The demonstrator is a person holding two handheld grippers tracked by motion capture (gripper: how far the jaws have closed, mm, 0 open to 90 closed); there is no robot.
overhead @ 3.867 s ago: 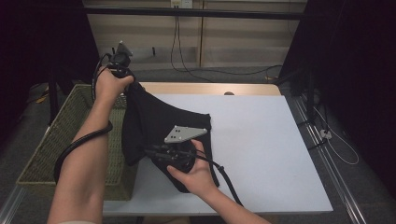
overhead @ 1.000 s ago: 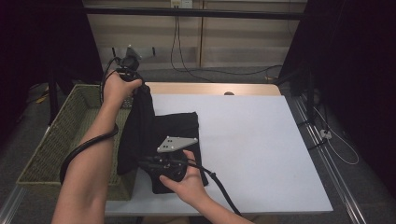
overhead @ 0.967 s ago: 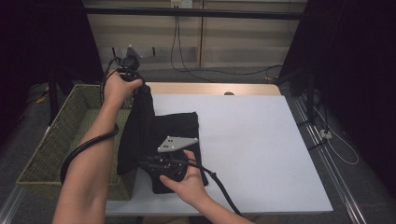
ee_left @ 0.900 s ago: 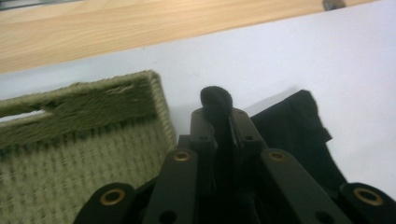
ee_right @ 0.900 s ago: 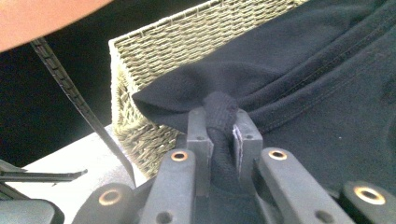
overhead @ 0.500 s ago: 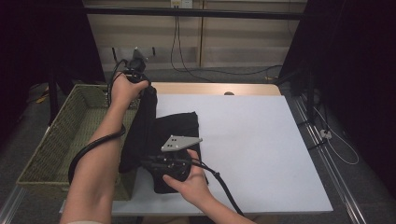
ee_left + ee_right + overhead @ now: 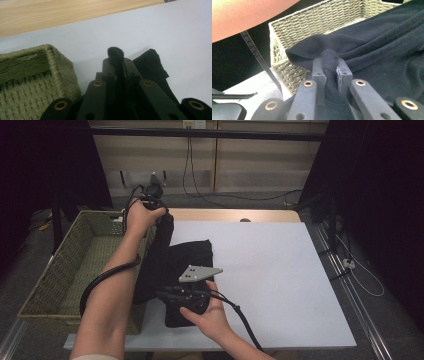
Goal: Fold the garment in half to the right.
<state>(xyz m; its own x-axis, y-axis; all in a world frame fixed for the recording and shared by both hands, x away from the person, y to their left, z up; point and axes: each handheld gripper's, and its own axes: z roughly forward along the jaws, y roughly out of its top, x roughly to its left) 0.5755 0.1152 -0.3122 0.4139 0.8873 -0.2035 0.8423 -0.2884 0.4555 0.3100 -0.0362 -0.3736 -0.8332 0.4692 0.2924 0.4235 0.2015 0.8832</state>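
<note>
A black garment (image 7: 185,260) hangs stretched between my two grippers over the left part of the white table (image 7: 270,270). My left gripper (image 7: 159,215) holds one end high at the table's far left, its jaws shut on a fold of the black cloth (image 7: 115,53). Near the front edge, my right gripper (image 7: 167,295) pinches the other end low, with a bunch of black fabric (image 7: 329,58) squeezed between its pads. Part of the garment lies folded on the table, and part drapes down beside the basket.
A green woven basket (image 7: 75,265) stands against the table's left side, close to both grippers (image 7: 30,82) (image 7: 317,22). A wooden strip (image 7: 235,214) runs along the table's far edge. Cables trail from each gripper. Dark curtains close in both sides.
My left hand has carried its end of the garment to the right and a little lower, over the table's far left corner. The right gripper has stayed in place.
</note>
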